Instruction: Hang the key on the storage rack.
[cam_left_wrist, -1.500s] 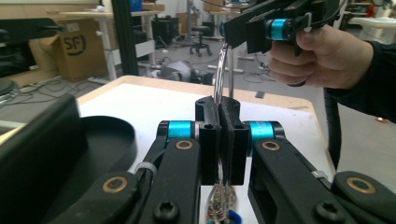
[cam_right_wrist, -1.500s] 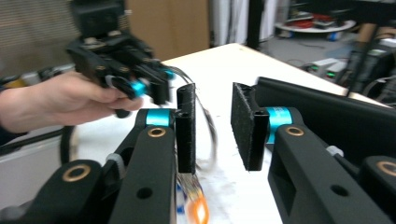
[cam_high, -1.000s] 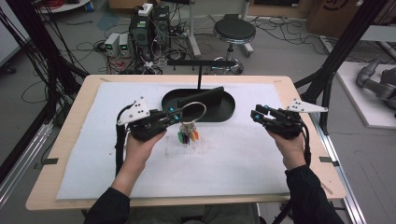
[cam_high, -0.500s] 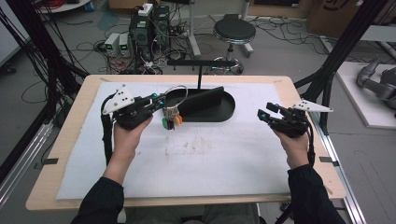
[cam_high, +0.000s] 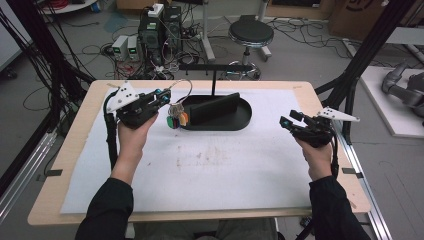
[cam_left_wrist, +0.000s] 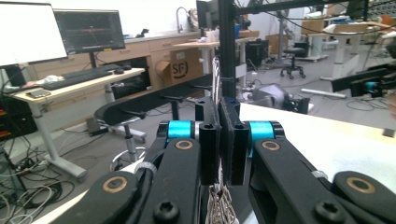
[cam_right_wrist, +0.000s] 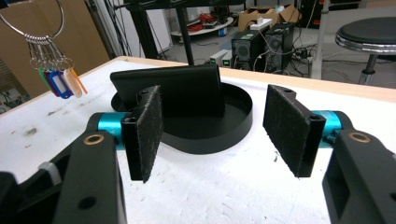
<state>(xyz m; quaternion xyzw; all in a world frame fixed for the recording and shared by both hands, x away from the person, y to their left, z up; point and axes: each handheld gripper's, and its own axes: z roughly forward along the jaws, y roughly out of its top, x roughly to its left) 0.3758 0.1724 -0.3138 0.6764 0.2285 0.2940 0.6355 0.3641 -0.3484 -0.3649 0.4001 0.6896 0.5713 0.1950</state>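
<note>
The left gripper (cam_high: 162, 95) is clenched on a thin wire key ring (cam_high: 183, 90), lifted beside the black stand (cam_high: 220, 112). Light and stiff, its tags (cam_high: 175, 120) dangle and swing; the ring is the hold. The right gripper (cam_high: 290, 120) has just been opening, with nothing between its jaws.

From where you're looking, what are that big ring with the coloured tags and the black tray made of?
The key ring looks like thin polished metal: silvery, with bright glints. Its tags seem to be plastic, some translucent, in green, blue, white and orange. The black tray has a smooth, matte, even wall, probably moulded plastic, though painted metal is possible.
</note>
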